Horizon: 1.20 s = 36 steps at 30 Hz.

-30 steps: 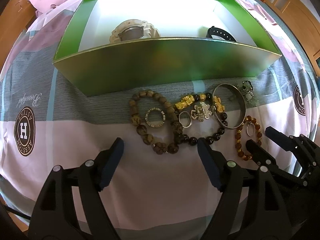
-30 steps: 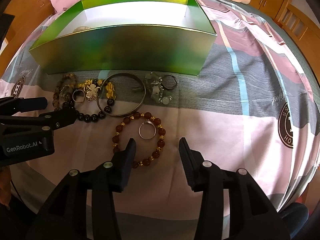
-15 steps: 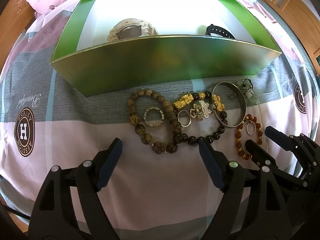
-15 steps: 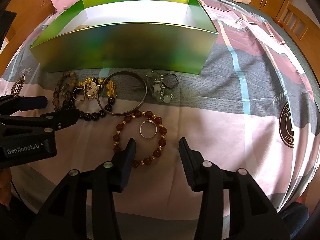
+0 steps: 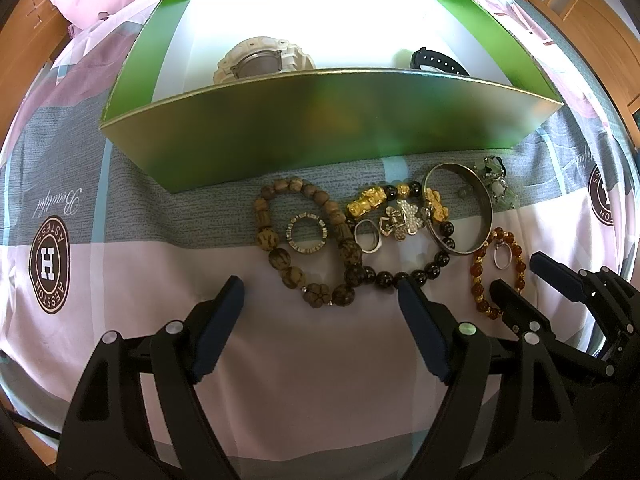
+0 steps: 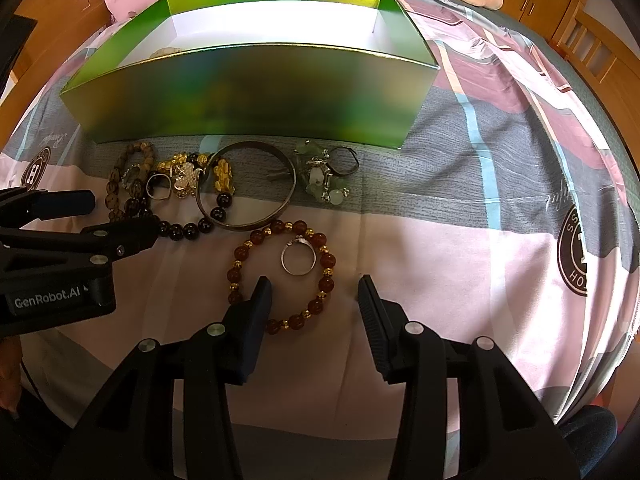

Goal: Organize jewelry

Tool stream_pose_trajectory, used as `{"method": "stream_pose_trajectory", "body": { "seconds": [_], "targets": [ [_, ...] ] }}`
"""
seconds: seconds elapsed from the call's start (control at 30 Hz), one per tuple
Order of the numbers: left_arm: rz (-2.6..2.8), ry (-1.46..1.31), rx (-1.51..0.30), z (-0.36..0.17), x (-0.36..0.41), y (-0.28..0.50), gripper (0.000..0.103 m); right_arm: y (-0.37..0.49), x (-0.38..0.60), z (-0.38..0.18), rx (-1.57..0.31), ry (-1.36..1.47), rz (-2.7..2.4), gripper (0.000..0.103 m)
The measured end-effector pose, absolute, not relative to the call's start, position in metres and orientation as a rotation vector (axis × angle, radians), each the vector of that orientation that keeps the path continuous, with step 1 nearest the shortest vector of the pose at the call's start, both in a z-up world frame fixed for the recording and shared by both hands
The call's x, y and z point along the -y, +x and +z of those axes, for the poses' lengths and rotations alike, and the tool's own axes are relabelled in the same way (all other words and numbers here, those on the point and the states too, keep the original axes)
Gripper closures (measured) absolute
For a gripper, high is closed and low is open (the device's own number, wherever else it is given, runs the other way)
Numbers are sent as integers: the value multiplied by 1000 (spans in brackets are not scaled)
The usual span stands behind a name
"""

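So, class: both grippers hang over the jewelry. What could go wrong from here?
1. The silver ring lies inside the amber bead bracelet under the open right gripper; grabbing one may drag the other.
2. The black bead bracelet overlaps the metal bangle; lifting it could snag.
3. The green box has a high wall; pieces could catch on it.
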State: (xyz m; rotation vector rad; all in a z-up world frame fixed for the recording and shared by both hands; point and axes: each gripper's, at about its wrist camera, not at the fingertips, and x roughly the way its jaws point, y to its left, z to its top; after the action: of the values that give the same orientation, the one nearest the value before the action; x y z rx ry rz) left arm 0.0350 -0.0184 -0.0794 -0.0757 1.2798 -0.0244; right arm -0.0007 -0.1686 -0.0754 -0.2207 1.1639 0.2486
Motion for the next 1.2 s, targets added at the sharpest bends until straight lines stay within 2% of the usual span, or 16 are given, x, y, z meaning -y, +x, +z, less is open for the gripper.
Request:
{"method": "stream_pose_trajectory", "body": {
  "seconds": [0.6,0.67,0.73,1.03,1.2],
  "targets": [
    [-25,-68,-1278,-79,20,33,21,-2,167,-75,-1161,-224,249,58],
    [-25,-66,-1278,-79,20,34,21,-3,166,-75,-1160,-223,256,62],
    [-26,-64,-1278,-79,20,34,21,-5,163,-74,-1161,-216,272,72],
    [-24,-65,-1273,-78,21,34,21,-7,162,-70,-1150,-207,273,92],
    [-20,-92,-1249,-75,20,35,21,-3,169,-59,-1124,-182,282,95]
  ]
}}
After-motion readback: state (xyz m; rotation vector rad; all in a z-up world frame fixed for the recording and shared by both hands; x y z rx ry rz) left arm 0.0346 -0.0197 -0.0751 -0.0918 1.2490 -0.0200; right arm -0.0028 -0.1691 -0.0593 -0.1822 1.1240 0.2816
